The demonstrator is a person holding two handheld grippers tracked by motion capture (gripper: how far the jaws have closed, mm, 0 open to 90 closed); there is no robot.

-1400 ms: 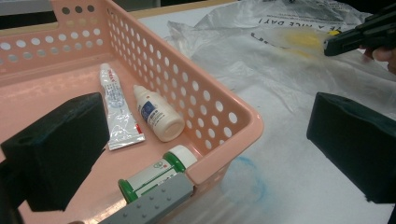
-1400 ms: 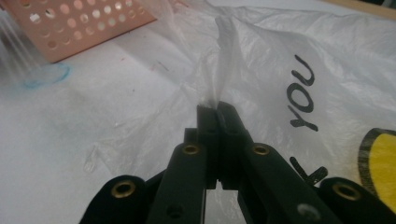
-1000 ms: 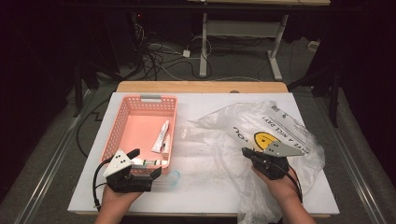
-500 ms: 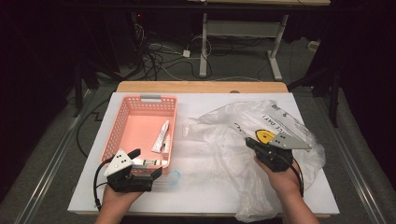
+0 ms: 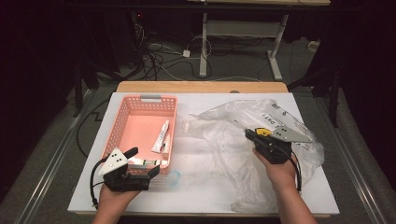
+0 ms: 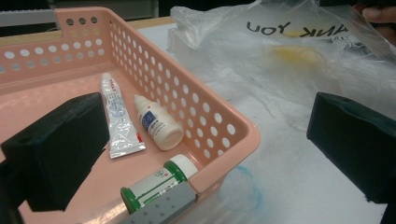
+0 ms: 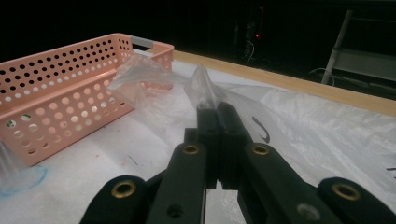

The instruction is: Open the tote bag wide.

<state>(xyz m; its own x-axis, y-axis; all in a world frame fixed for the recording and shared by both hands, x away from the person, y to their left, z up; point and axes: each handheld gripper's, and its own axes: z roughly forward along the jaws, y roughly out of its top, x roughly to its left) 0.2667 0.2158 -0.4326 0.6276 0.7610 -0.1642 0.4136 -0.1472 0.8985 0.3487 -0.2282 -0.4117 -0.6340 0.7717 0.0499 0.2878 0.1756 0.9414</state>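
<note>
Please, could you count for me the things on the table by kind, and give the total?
Basket: 1
Tube: 1
Small white dropper bottle: 1
Green-capped bottle: 1
Plastic bag: 1
Clear cup with a blue rim beside the basket: 1
Total: 6

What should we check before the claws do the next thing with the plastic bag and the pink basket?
1. Right claw pinching the crinkly clear plastic bag: ok, its jaws are shut on a fold of it.
2. Left claw free: ok, its jaws stand wide open with nothing pressed between them.
3. Pink perforated plastic basket flat on the white table: ok.
4. White squeeze tube, small white dropper bottle and green-capped bottle inside the basket: ok.
5. Anything left inside the bag: cannot tell, the plastic is too crumpled.
</note>
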